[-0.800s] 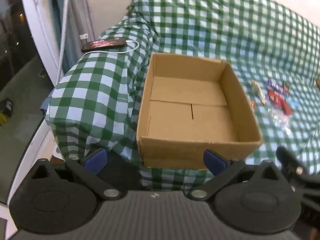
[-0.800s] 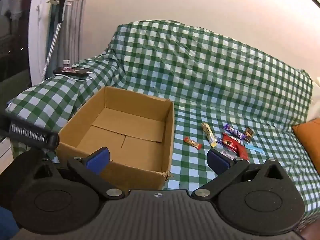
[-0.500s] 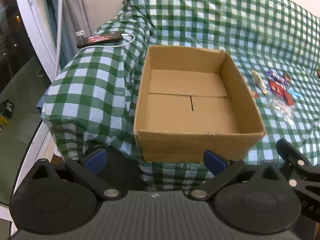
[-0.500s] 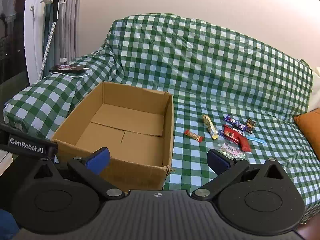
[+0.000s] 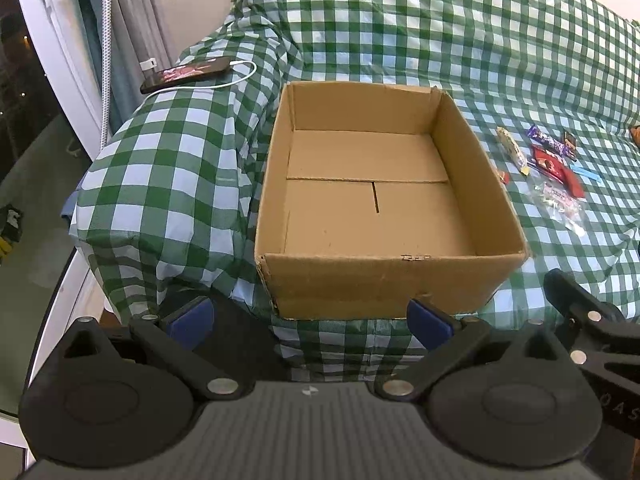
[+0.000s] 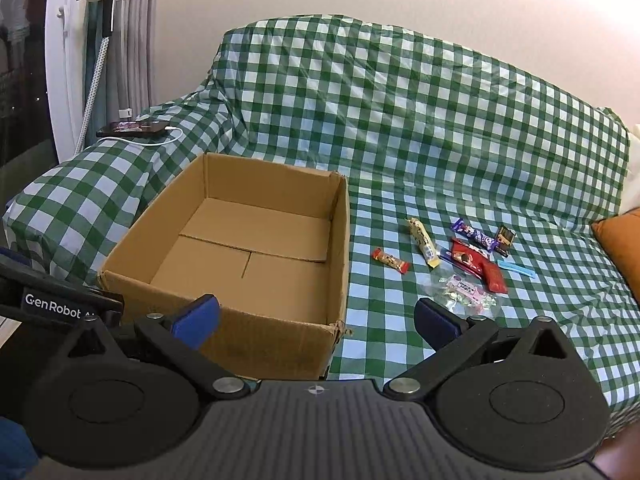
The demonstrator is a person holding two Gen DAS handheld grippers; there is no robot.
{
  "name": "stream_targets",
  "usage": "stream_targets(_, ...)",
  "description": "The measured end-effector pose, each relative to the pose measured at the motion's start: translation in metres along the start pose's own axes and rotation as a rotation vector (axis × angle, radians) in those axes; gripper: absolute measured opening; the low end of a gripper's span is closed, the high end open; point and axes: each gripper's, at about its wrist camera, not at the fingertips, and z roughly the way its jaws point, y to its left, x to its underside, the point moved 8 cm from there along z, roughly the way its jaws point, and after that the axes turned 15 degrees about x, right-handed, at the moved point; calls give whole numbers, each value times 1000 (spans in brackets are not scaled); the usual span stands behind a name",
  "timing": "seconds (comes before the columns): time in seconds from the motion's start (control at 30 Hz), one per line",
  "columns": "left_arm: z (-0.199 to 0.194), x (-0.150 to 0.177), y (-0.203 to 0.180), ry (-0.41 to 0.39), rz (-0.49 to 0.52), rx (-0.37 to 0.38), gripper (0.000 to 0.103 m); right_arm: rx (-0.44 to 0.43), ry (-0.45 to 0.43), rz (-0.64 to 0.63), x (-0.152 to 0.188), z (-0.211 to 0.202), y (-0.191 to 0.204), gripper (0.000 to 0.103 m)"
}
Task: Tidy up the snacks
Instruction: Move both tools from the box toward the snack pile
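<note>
An empty open cardboard box (image 5: pixel 472 152) (image 6: pixel 338 240) sits on a sofa under a green checked cover (image 6: pixel 400 128). Right of the box lie several snacks: a small red bar (image 6: pixel 391 260), a yellow bar (image 6: pixel 422 237) (image 5: pixel 511 149), a purple bar (image 6: pixel 474 235), a red pack (image 6: pixel 480 266) (image 5: pixel 556 166), a clear candy bag (image 6: pixel 464 292) (image 5: pixel 558 199), a blue strip (image 6: pixel 516 269). My left gripper (image 5: pixel 308 318) is open and empty in front of the box. My right gripper (image 6: pixel 316 320) is open and empty at the box's near right corner.
A phone (image 5: pixel 186 73) (image 6: pixel 132 127) with a white charging cable (image 5: pixel 224 84) lies on the left armrest. An orange cushion (image 6: pixel 620 240) sits at the far right. A window and curtain (image 5: pixel 92 40) stand to the left.
Both grippers have drawn back and risen a little; the box and snacks sit lower and more fully in view. Nothing was picked up.
</note>
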Motion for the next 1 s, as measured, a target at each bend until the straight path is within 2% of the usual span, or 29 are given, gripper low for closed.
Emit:
stream_targets(0.2, 1, 0, -1, 4, -3, 0, 103, -12, -14, 15, 4, 2, 2, 103)
stream_targets(0.37, 3, 1, -2, 10, -1, 1, 103, 24, -39, 4, 9, 4, 2, 103)
stream_targets(0.6, 9, 0, -2, 22, 1, 3, 103, 8, -113, 73, -4, 11, -3, 103)
stream_targets(0.9, 21, -1, 0, 53, -6, 0, 103, 26, -41, 73, -5, 31, -6, 103)
stream_targets(1.0, 25, -2, 4, 63, -11, -2, 103, -2, -5, 105, -6, 45, -8, 103)
